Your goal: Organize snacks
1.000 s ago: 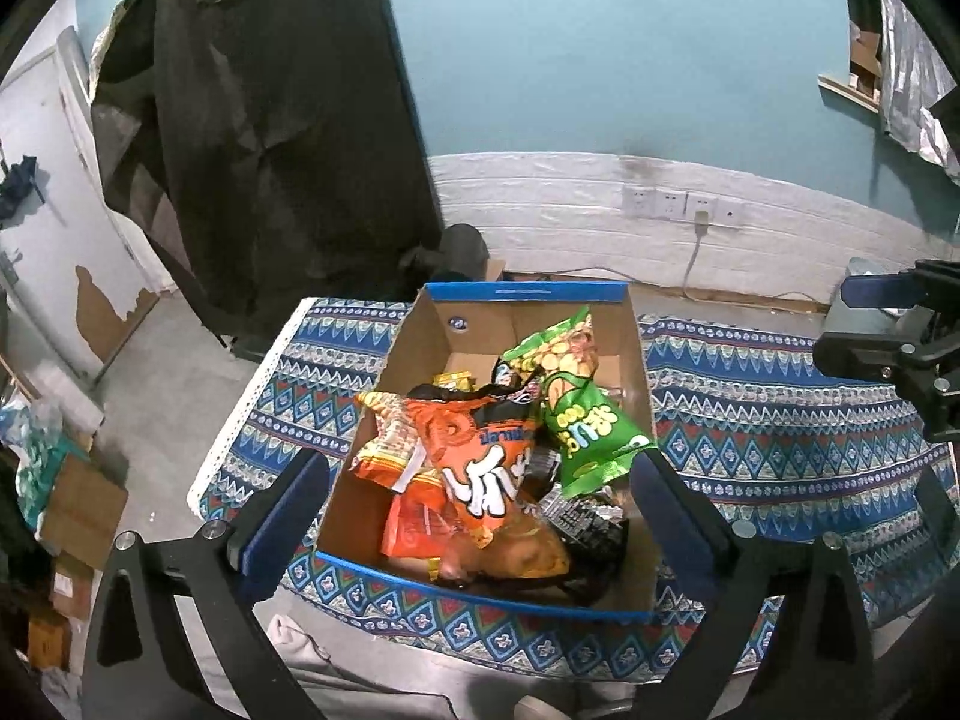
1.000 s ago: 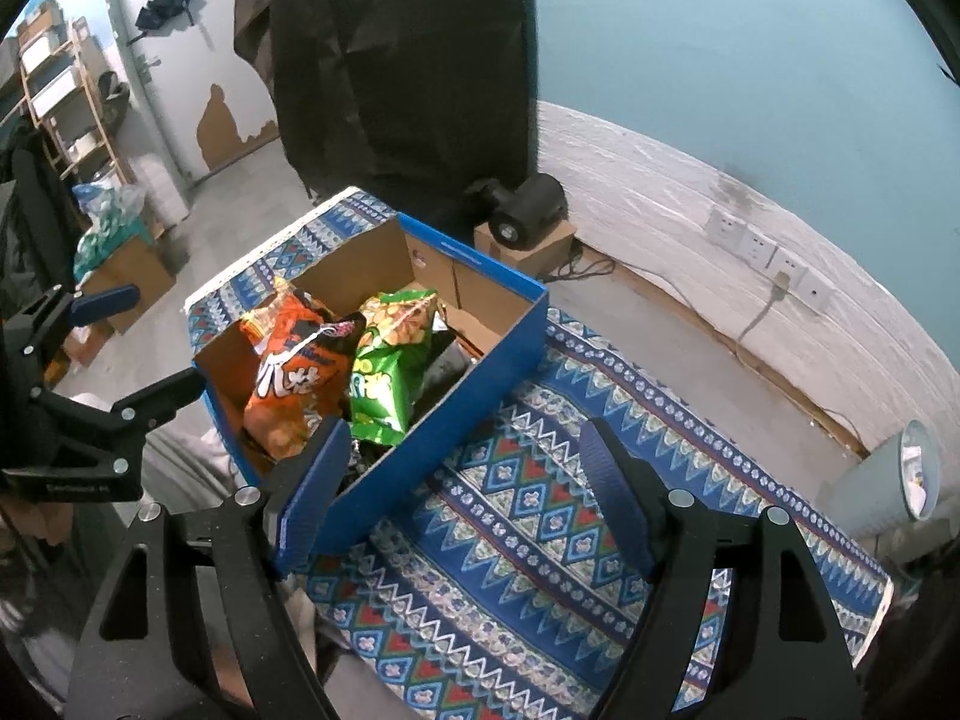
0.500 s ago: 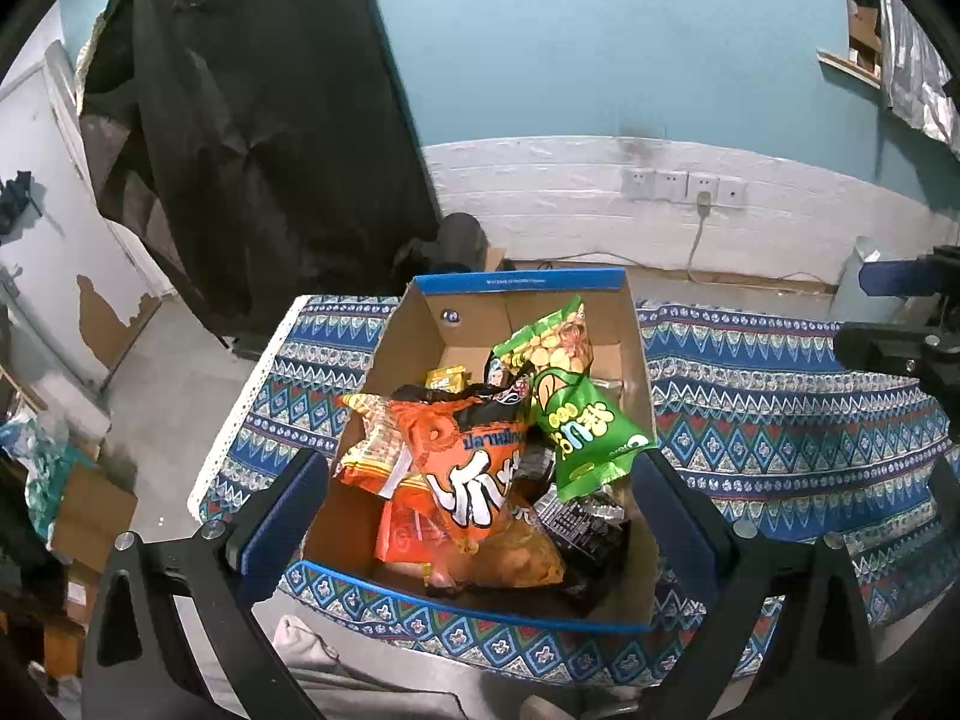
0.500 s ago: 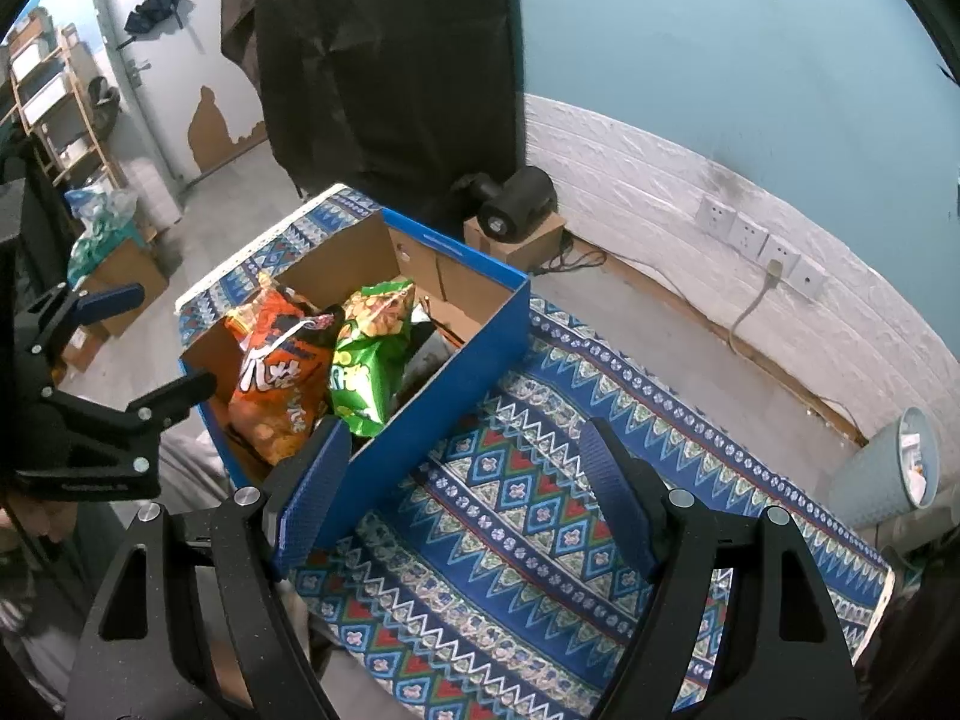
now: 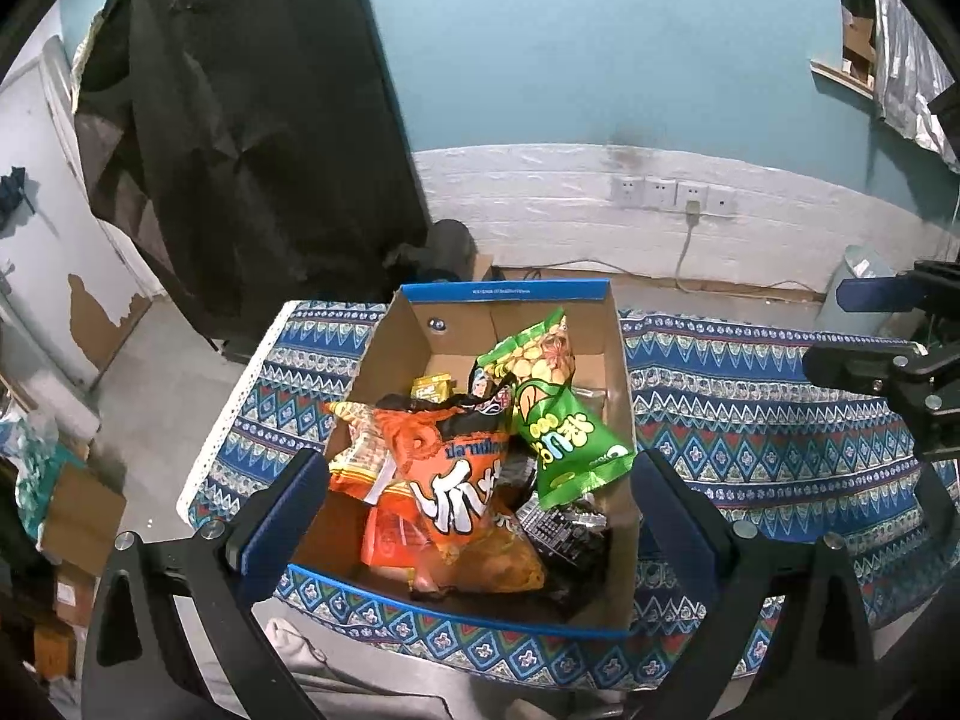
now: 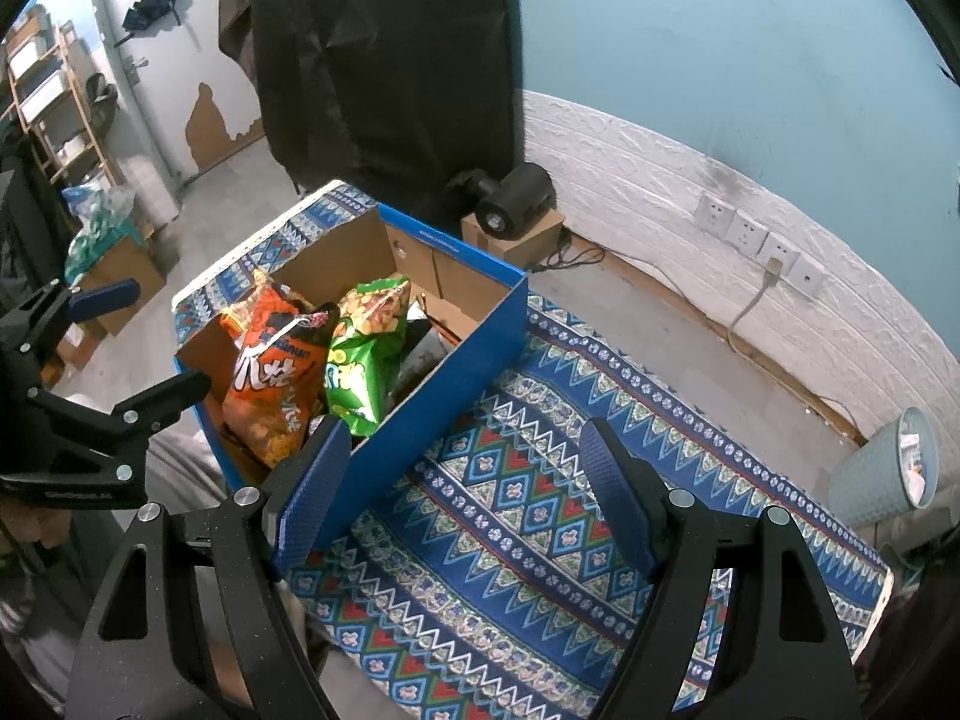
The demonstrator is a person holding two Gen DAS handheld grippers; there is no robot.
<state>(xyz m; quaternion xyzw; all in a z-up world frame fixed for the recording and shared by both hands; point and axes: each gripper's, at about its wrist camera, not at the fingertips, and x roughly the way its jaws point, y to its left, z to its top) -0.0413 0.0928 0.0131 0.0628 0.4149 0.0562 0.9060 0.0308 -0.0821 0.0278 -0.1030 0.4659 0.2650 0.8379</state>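
Note:
A blue cardboard box sits on the patterned table, full of snack bags. An orange bag lies on top in front, a green bag leans beside it, and dark packets lie low at the right. My left gripper is open and empty, hovering over the box's near edge. My right gripper is open and empty above the cloth, just right of the box; it also shows at the right edge of the left wrist view.
The blue patterned cloth covers the table right of the box. A black speaker on a small carton stands on the floor behind. A pale bin stands at the right by the wall. Black drapes hang behind.
Both grippers have drawn back and risen slightly, so the box sits lower in each view. Both stay open and empty. The snacks have not moved.

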